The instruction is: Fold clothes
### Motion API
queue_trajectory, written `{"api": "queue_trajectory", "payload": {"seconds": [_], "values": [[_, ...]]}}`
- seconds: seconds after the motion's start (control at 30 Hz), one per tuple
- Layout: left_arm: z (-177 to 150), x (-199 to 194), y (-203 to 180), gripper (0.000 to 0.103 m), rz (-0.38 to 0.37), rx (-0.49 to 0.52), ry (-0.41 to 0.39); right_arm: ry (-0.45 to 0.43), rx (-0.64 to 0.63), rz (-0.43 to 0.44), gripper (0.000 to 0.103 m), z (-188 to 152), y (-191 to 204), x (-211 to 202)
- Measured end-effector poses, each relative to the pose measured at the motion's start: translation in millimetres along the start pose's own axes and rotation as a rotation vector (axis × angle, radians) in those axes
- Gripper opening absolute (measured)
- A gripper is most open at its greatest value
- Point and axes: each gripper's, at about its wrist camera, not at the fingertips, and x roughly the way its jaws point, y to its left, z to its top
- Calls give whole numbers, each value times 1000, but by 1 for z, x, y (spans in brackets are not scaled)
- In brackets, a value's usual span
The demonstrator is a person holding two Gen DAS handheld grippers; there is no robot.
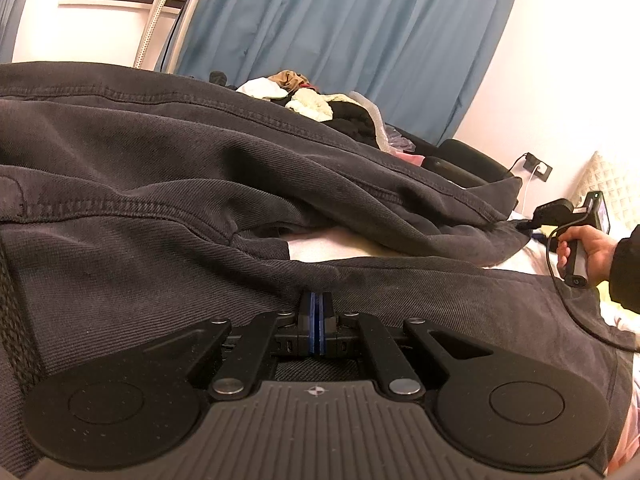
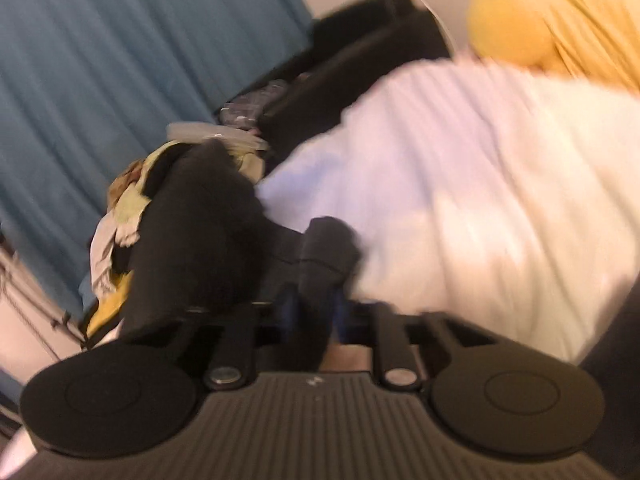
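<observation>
While both claws pinch dark garment [image 1: 200,160], right hand [image 1: 588,252] grips handle

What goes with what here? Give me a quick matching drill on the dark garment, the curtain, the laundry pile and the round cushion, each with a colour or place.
Things:
1. dark garment
2. curtain
3. laundry pile
4. round cushion

Descriptions:
A. yellow, at the top right of the right wrist view
B. blue, hanging along the wall behind the bed
C. charcoal grey, spread across the bed in front of the left gripper
D. mixed white, tan and black items heaped at the far edge of the bed

Pairs: 1-C, 2-B, 3-D, 4-A
</observation>
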Motion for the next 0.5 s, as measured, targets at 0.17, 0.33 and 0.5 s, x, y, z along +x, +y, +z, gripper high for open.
{"api": "queue_trajectory", "payload": {"seconds": [0.17, 0.33, 0.5], "values": [[1, -1, -1, 3, 0, -2, 2, -160, 24, 25, 3, 16, 9, -58], [1, -1, -2, 3, 2, 3, 2, -187, 82, -89, 3, 7, -40, -85], [0, -2, -2, 3, 4, 3, 4, -106, 152, -128, 4, -49, -87, -69]]}}
